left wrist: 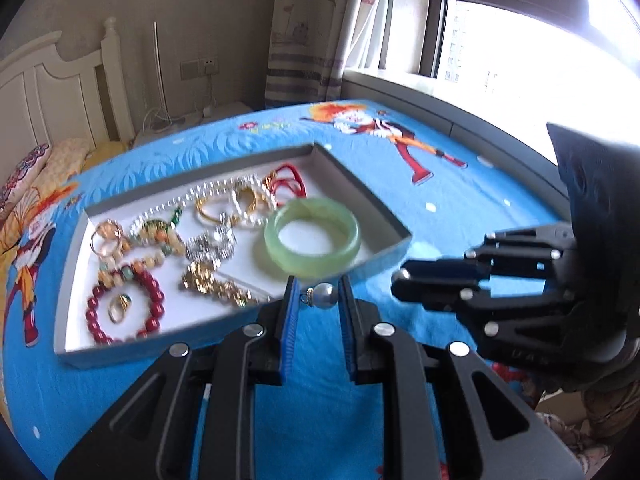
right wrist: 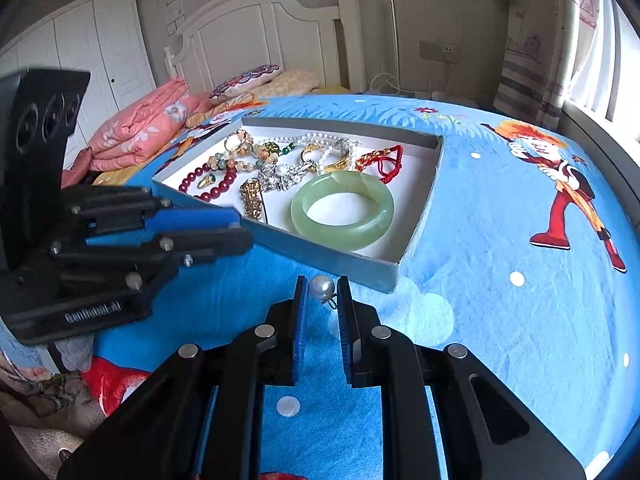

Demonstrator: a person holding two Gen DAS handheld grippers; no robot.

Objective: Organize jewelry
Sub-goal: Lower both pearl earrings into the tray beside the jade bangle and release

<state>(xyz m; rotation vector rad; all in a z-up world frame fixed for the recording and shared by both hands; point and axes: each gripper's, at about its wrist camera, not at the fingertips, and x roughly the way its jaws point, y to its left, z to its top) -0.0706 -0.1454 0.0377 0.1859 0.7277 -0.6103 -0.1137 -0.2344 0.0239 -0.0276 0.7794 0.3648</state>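
Note:
A grey shallow tray (left wrist: pixel 362 184) (right wrist: pixel 424 196) lies on the blue cartoon bedsheet. In it are a green jade bangle (left wrist: pixel 348 246) (right wrist: pixel 380 220), a red bead bracelet (left wrist: pixel 154 300) (right wrist: pixel 188 184), gold rings, a pearl strand, a red cord bracelet (right wrist: pixel 386 160) and silver and gold pieces. In front of the tray's near edge, my left gripper (left wrist: pixel 319 286) (right wrist: pixel 242 226) is shut on a small grey pearl pendant (left wrist: pixel 326 295). My right gripper (right wrist: pixel 322 282) (left wrist: pixel 400 280) is shut on a small white pearl pendant (right wrist: pixel 322 286), just short of the tray's near corner. Both are held above the sheet.
The bedsheet (right wrist: pixel 500 320) stretches to the right of the tray. A folded pink quilt (right wrist: pixel 140 128) and a pillow (right wrist: pixel 244 80) lie by the white headboard (right wrist: pixel 256 32). A window (left wrist: pixel 520 40) and a curtain (left wrist: pixel 312 40) stand beyond the bed.

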